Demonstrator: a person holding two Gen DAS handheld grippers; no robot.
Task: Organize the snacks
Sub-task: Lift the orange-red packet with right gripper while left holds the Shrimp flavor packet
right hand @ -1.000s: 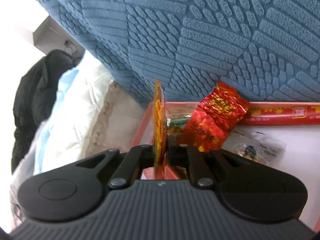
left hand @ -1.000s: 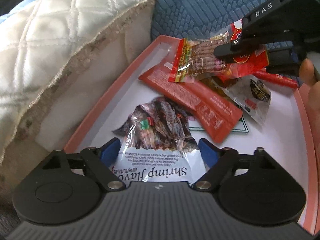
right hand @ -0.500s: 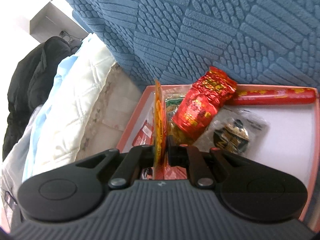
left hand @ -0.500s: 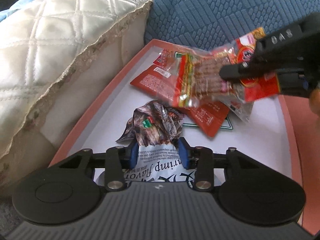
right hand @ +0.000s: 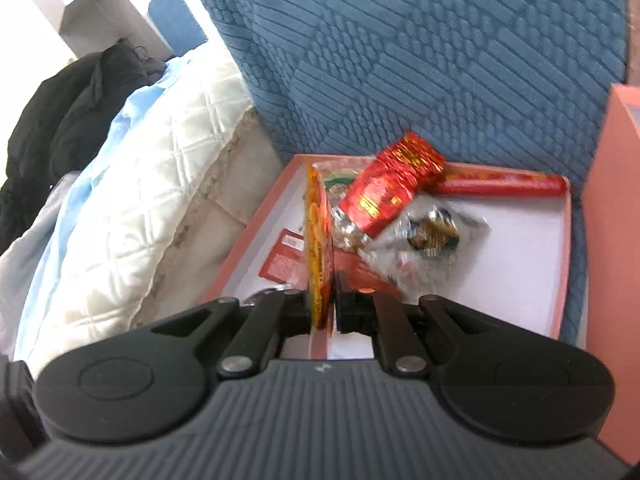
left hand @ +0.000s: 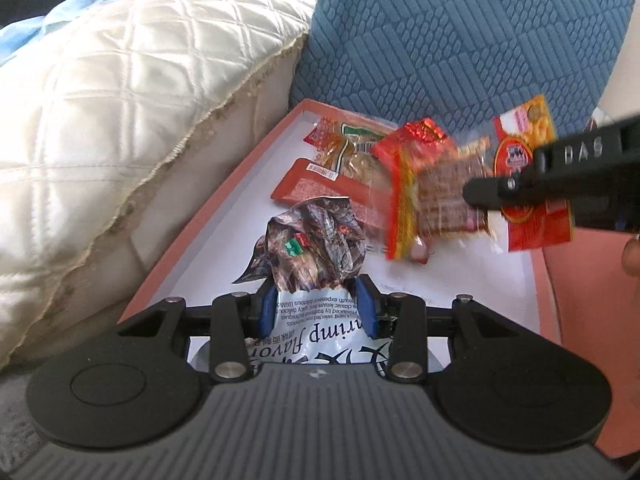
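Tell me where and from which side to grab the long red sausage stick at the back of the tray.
Grip the red sausage stick near its free right end, coming from above with the jaws across its width. It lies flat along the tray's back wall, and the red foil packet overlaps its left end.

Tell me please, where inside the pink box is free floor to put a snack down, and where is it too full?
Free: the white floor by the right wall of the pink box, below the long red sausage stick. Also a strip along the left wall, beside the shrimp flavor bag. Crowded: the far left corner, where the red foil packet and the flat red pack overlap.
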